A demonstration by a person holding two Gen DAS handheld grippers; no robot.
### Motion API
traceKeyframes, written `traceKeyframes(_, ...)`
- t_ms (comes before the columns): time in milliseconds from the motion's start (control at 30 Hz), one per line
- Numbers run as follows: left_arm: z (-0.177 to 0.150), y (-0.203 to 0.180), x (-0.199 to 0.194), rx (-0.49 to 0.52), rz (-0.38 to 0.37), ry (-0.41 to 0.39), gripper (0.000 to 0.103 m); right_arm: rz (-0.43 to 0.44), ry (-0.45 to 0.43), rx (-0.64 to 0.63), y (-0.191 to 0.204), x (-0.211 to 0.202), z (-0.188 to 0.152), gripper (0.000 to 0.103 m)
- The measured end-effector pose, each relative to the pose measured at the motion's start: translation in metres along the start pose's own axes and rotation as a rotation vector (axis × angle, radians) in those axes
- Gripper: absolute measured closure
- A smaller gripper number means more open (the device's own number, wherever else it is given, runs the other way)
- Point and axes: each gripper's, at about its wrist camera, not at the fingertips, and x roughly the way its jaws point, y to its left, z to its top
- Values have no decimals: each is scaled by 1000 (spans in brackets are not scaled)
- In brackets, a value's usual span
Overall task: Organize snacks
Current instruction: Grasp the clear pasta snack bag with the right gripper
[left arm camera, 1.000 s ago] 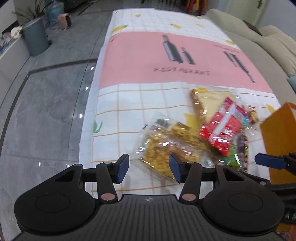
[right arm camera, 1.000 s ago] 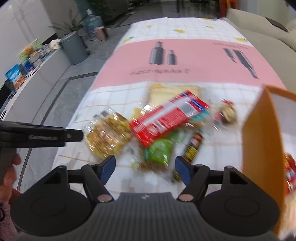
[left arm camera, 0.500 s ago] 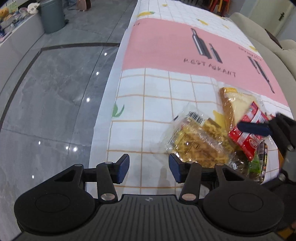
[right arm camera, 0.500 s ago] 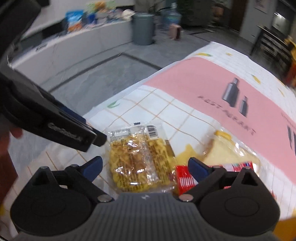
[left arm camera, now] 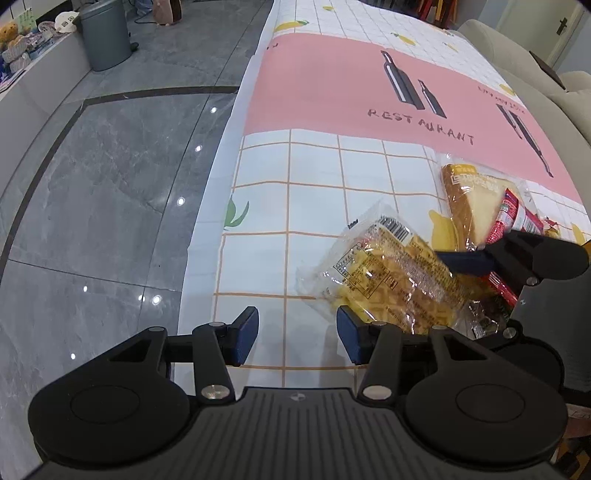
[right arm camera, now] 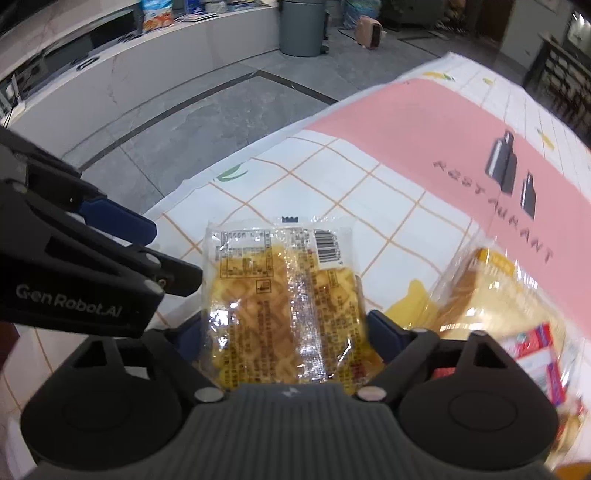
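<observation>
In the right wrist view the right gripper [right arm camera: 284,332] straddles a clear packet of yellow noodle snack [right arm camera: 284,302], which fills the lower middle of the frame. Its blue pads [right arm camera: 388,336] sit at the packet's two long edges, but whether they are already pressing the wrapper or only lie beside it cannot be told. The packet lies label-side up on the bench [right arm camera: 332,192], its barcode toward the upper right of the wrapper.

The left gripper [left arm camera: 297,334] hangs over the near edge of the bench at the lower middle of the left wrist view, its pads spread apart with nothing between them; the right-hand pad [left arm camera: 349,334] is just beside the corner of the noodle packet [left arm camera: 388,273]. From this side the other gripper [left arm camera: 469,264] reaches in from the right of the frame across the packet.

In the right part of both views lie more snacks: a wrapped wedge of yellow cake [left arm camera: 469,199] and, overlapping it, a red packet [left arm camera: 513,218]. The cake [right arm camera: 491,295] is just beside the noodle packet.

The bench is covered by a cloth of white squares with orange lines and a broad pink band [left arm camera: 351,77] printed RESTAURANT. A grey bin [left arm camera: 105,35] stands on the tiled floor [left arm camera: 110,177] at the upper left
</observation>
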Motion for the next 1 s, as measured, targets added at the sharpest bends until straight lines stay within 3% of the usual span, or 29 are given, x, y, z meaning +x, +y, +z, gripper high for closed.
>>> traceKeyframes(167,-4,-1,-12,1,-23,-16,45,6,10,49,4,-9,-2,25)
traceKeyframes(300,-10,-13,-30,62,-58,-64,45,-40,4,87,12,-31,-13,26)
traceKeyframes(500,-22,-35,-50,138,-190,-97,45,-103,-28,211,9,-82,-48,26)
traceKeyframes(700,-32,-70,-47,239,-201,-72,45,-238,-6,262,7,-112,-89,26)
traceKeyframes(1000,-34,-122,-18,306,-214,-4,41,-402,65,273,-2,-104,-122,26)
